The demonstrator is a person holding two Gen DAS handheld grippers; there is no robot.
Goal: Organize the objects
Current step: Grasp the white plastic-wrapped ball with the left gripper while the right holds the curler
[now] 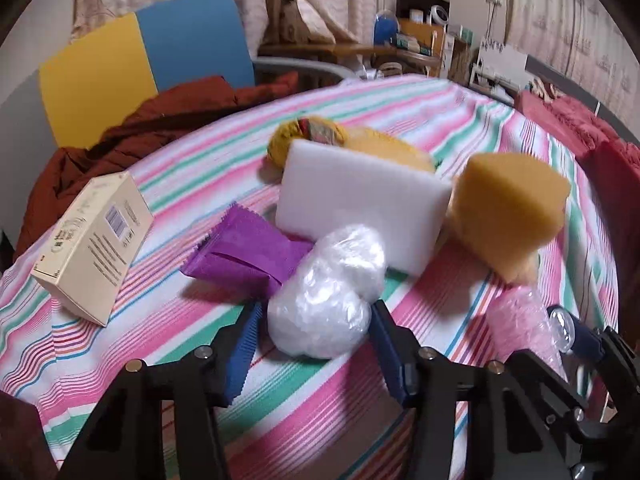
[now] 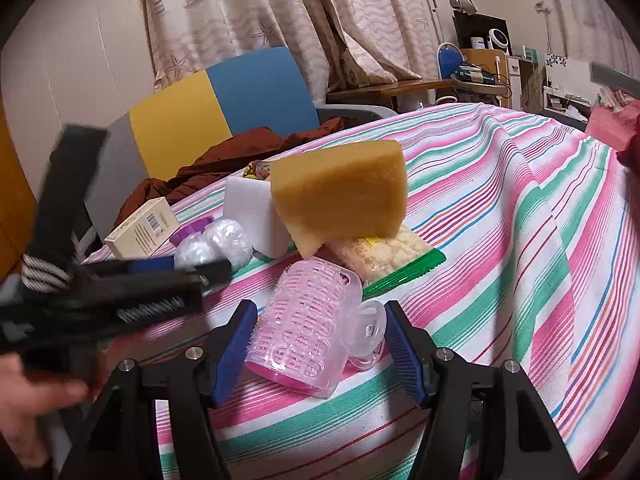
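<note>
1 striped cloth (image 1: 400, 112) in pink, green & white covers the whole work surface; can't tell if that's a bed or a desk. Behind it, 1 chair (image 1: 192, 40) w/ a back half yellow, half blue, & 1 rust-brown garment (image 1: 180, 108) heaped betw. chair & cloth edge. 2 tools in view, each w/ blue ribbed pads: left tool (image 1: 316, 307) has its pads against both sides of the white plastic-wrapped bundle (image 1: 324, 300), pinching it low on the cloth; right tool (image 2: 320, 308) is closed about halfway on the pink hair roller (image 2: 304, 320), one pad on the roller body, the other on its clear clip. 1 hand (image 2: 36, 412) shows at the lower left of the right wrist view, gripping the left tool's handle. On the cloth, 1 white foam block (image 1: 360, 200) stands on edge, tilted, mid-pile. 1 orange-yellow sponge (image 1: 508, 216) sits just right of it, touching it & resting on 1 snack bag (image 2: 392, 252) w/ a green edge. 1 cream box (image 1: 92, 248) lies apart at the left, near the garment. 1 mustard yarn ball (image 1: 304, 136) sits behind the block. 1 purple packet (image 1: 248, 252) lies betw. box & bundle, touching the bundle. Bundle: 1, w/ two rounded lobes, in front of the block. Roller: 1, in front of the sponge & snack bag
</note>
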